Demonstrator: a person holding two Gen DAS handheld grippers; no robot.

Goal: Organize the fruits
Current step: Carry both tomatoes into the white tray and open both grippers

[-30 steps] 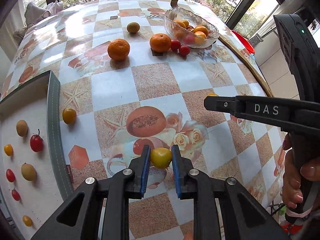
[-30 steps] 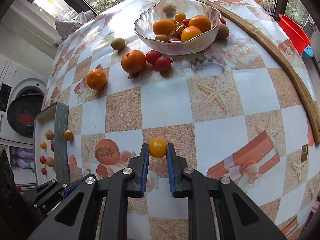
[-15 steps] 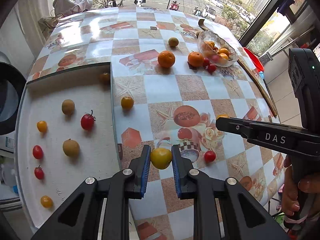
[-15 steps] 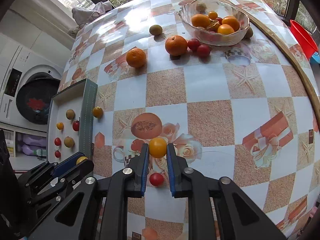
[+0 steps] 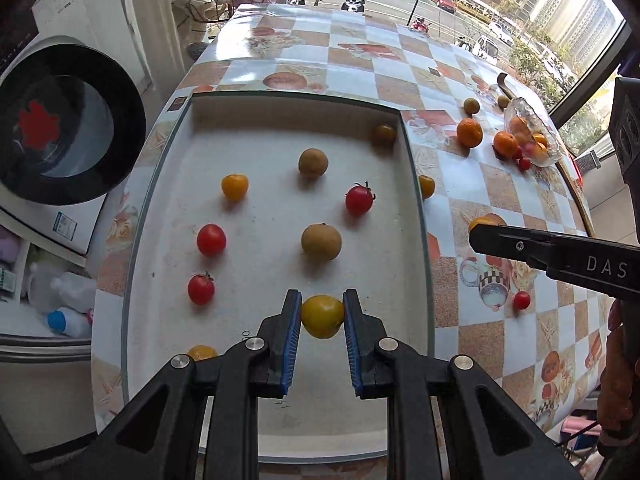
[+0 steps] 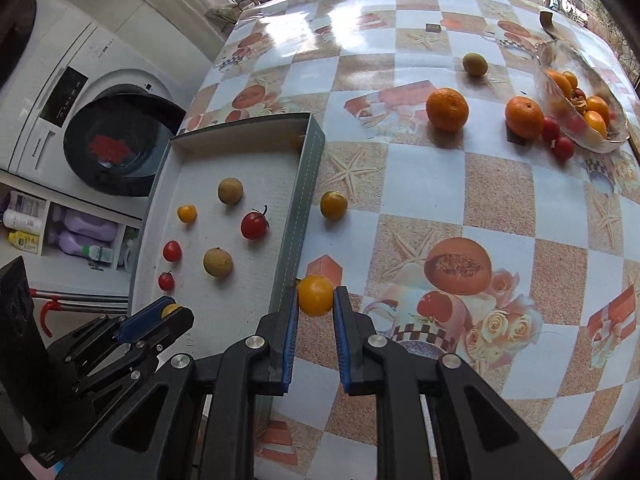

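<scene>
Place: a home, seemingly a laundry balcony.
Evidence: a washing machine (image 6: 76, 128) is standing at 9 o'clock, detergent bottles (image 6: 80, 236) are sitting on shelves beneath it, and a patterned-oilcloth bench (image 6: 460, 208) is facing street windows.

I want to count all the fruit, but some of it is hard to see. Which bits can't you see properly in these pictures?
- Glass bowl, left wrist view: small and side-on at the far edge, so its fruits can't be counted.
- Orange-yellow fruit, left wrist view: partly behind the left gripper.
- Dim fruit in the tray corner: in shadow, kind unclear.
- Same corner, right wrist view: hidden by the tray wall.
</scene>
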